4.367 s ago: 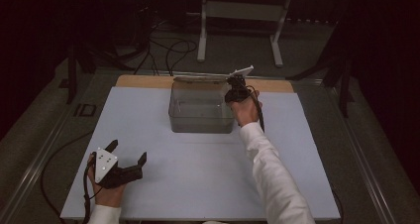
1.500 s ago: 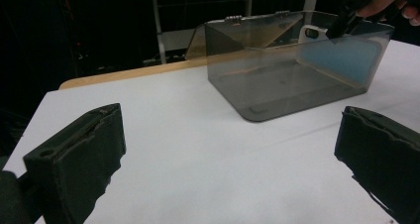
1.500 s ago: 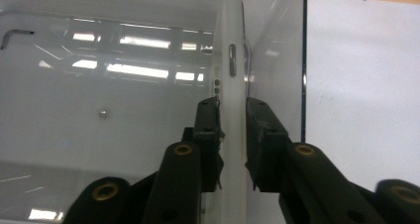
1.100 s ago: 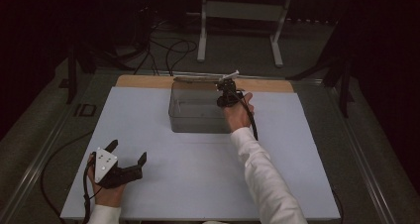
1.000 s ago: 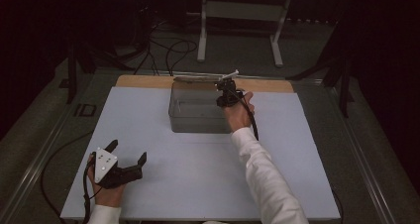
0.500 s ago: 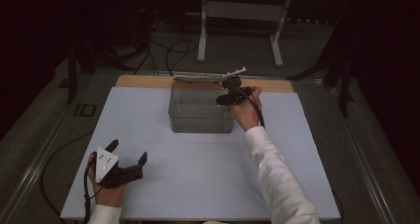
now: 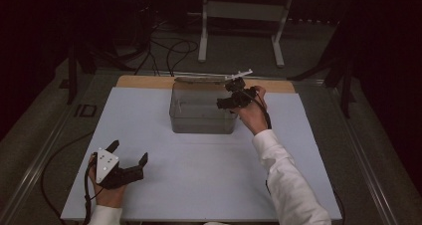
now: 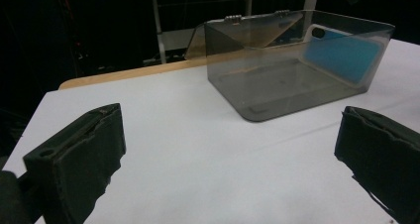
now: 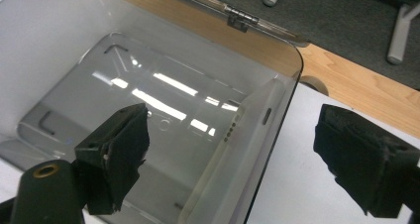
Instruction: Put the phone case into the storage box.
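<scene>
One clear plastic box [image 7: 201, 113] with its hinged lid [image 7: 199, 79] open sits at upper centre of the white table [image 7: 199, 185], long axis left to right. One phone [image 8: 341, 53] leans inside against its right wall. Two grippers: the right gripper [image 7: 230, 101], above that wall, has just been opening, nothing between its jaws; the left gripper [image 7: 130, 158], lower left, is open and empty.

A clear, smoky-grey rectangular plastic box [image 7: 201, 113] with rounded corners stands upright near the far edge of the white tabletop [image 7: 199, 185]. Its hinged lid [image 7: 204, 78] is swung open at the back. Inside, a flat phone in a blue case [image 8: 341, 53] leans on edge against the box's right-hand wall.
</scene>
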Tool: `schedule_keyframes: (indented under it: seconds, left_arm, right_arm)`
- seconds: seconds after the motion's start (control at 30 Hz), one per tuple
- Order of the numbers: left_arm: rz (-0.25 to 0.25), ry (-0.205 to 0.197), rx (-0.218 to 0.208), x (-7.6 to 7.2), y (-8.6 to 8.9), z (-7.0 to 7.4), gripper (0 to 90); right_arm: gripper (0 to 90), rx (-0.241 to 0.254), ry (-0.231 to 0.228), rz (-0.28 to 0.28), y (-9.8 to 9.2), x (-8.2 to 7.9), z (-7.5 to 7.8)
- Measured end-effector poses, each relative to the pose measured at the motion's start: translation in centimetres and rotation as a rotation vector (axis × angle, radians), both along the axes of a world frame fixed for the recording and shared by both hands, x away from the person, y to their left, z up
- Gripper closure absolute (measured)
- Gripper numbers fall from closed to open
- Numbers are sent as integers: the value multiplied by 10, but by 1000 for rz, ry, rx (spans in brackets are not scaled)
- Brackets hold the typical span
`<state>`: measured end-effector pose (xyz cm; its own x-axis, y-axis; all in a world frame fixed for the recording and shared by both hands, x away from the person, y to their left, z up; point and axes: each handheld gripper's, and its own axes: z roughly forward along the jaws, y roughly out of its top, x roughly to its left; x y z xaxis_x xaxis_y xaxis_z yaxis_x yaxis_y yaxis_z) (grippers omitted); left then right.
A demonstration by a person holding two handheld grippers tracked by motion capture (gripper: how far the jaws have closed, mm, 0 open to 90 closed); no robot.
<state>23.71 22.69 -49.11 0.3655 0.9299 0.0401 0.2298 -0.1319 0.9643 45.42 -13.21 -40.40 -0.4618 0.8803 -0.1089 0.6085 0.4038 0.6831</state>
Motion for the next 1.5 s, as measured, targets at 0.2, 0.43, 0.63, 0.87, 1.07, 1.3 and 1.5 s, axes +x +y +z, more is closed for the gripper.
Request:
schedule_keyframes:
  seconds: [0.2, 0.43, 0.63, 0.87, 1.07, 1.3, 1.5]
  left_arm:
    - [2, 0, -1, 0, 0, 0, 2]
    - [3, 2, -2, 1, 0, 0, 3]
    - [-2, 2, -9, 1, 1, 0, 2]
    - [4, -1, -17, 1, 3, 1, 2]
    - [-1, 8, -33, 1, 5, 3, 2]
    - [-9, 19, -39, 3, 6, 7, 2]
    - [-17, 58, -29, 5, 6, 10, 2]
  right_arm:
    - [132, 26, -13, 39, -6, -14, -3]
    - [119, 78, -45, 62, -16, -30, -6]
    - [106, 118, -98, 75, -31, -49, -6]
    - [92, 155, -134, 61, -48, -69, -11]
    - [92, 191, -176, 67, -65, -88, -14]
    - [93, 180, -221, 72, -90, -108, -27]
    - [93, 145, -250, 60, -106, -123, -33]
